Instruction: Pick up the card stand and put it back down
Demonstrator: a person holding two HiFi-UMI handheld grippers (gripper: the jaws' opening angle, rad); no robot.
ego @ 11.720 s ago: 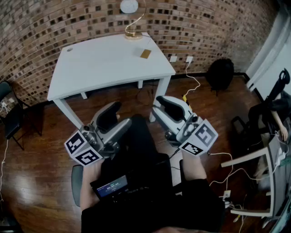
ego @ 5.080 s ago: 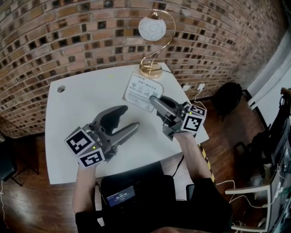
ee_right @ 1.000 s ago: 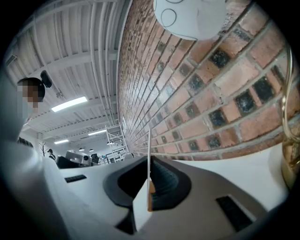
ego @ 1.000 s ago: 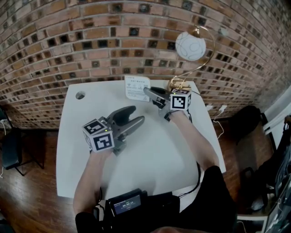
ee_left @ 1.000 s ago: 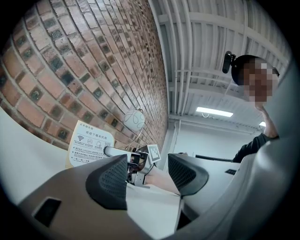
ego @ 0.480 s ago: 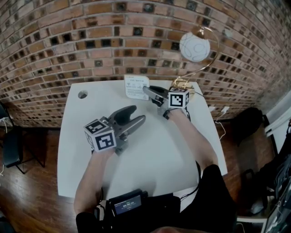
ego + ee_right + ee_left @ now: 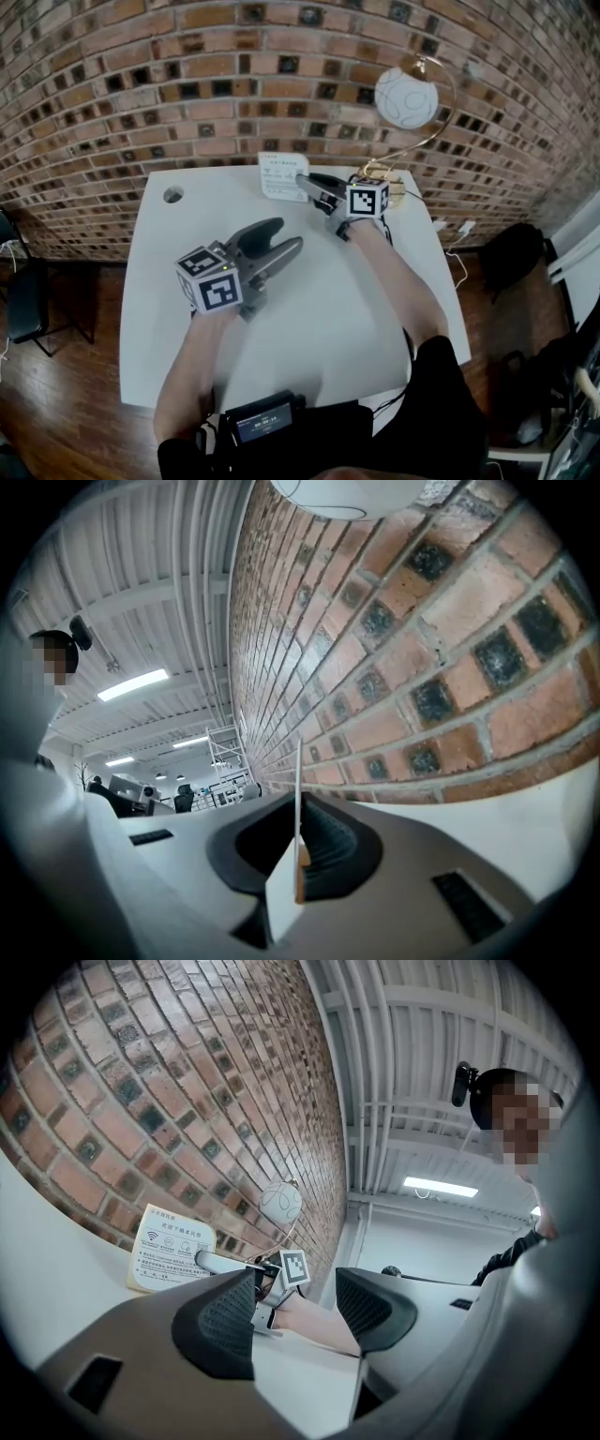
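The card stand (image 7: pixel 283 176), a white printed card on a small wooden base, stands upright at the back of the white table (image 7: pixel 356 309), close to the brick wall. My right gripper (image 7: pixel 305 185) is shut on its right edge. In the right gripper view the card (image 7: pixel 299 808) shows edge-on, pinched between the dark pads. The left gripper view shows the card stand (image 7: pixel 171 1249) with its lower edge at or just above the tabletop, and the right gripper (image 7: pixel 211 1262) on it. My left gripper (image 7: pixel 281 239) hovers open over the table's middle, holding nothing.
A gold arc lamp with a white globe (image 7: pixel 406 97) has its base (image 7: pixel 380 175) just right of my right hand. A cable hole (image 7: pixel 173 195) sits at the table's back left. The brick wall (image 7: pixel 187 84) runs right behind the card stand.
My right gripper has shifted a little with the card stand still in it. The left gripper has stayed where it was.
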